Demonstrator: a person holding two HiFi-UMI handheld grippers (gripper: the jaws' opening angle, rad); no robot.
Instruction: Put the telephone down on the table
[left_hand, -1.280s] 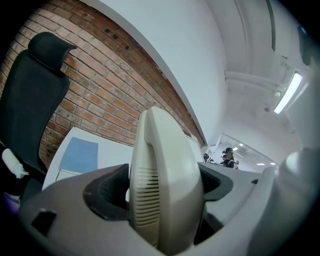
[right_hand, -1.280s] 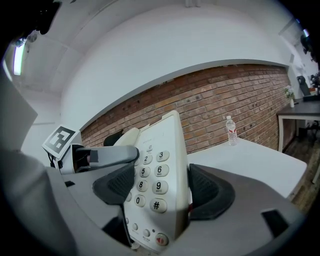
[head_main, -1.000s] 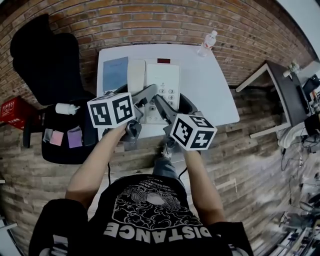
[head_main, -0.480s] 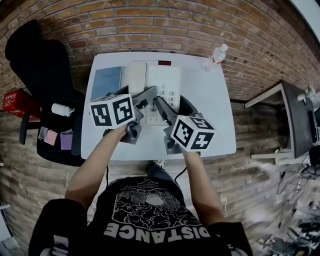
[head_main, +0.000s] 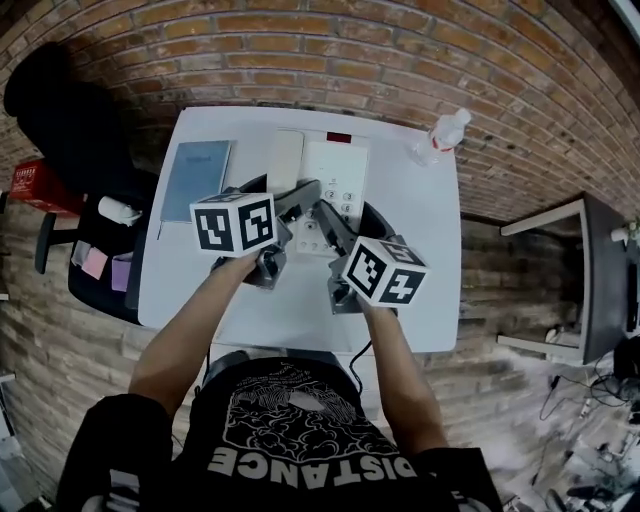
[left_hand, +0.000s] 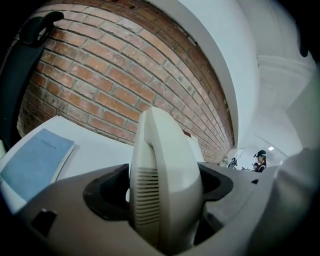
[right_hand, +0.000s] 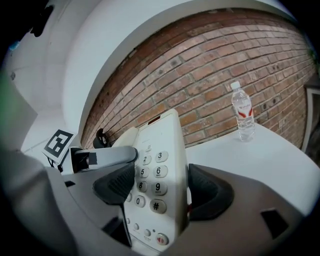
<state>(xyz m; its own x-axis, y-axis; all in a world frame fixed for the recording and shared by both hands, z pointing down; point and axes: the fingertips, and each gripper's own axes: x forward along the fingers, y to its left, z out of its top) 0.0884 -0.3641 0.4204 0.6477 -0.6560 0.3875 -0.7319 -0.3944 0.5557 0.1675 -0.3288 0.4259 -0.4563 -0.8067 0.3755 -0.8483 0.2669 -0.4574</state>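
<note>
Over the white rectangular table (head_main: 430, 235), the cream push-button telephone base (head_main: 335, 170) is pinched by the right gripper (right_hand: 162, 189). Its black pads are pressed on both long edges of the key panel. The long cream telephone handset (head_main: 285, 160) is clamped on edge between the pads of the left gripper (left_hand: 161, 189). Handset and base are seen side by side, near the far middle of the table. Whether they touch the tabletop cannot be told.

Set against the picture from a second ago, much more bare table is seen under and in front of the grippers, which then hung at its near edge. A white gap is now seen between the handset and the thin blue book (head_main: 197, 178); before, the two looked side by side. The clear plastic water bottle (head_main: 440, 135) is now seen lower and further right in the head view.

The book is laid flat at the far left of the table. The bottle is stood upright at the far right corner, well apart from the telephone. A red brick wall (head_main: 300, 45) is seen behind. A black office chair (head_main: 70, 110) and a red box (head_main: 35, 185) are placed left of the table. In the head view the near end of the telephone is partly covered by the grippers' grey fingers (head_main: 300, 193). In the left gripper view most of the base is hidden by the handset.
</note>
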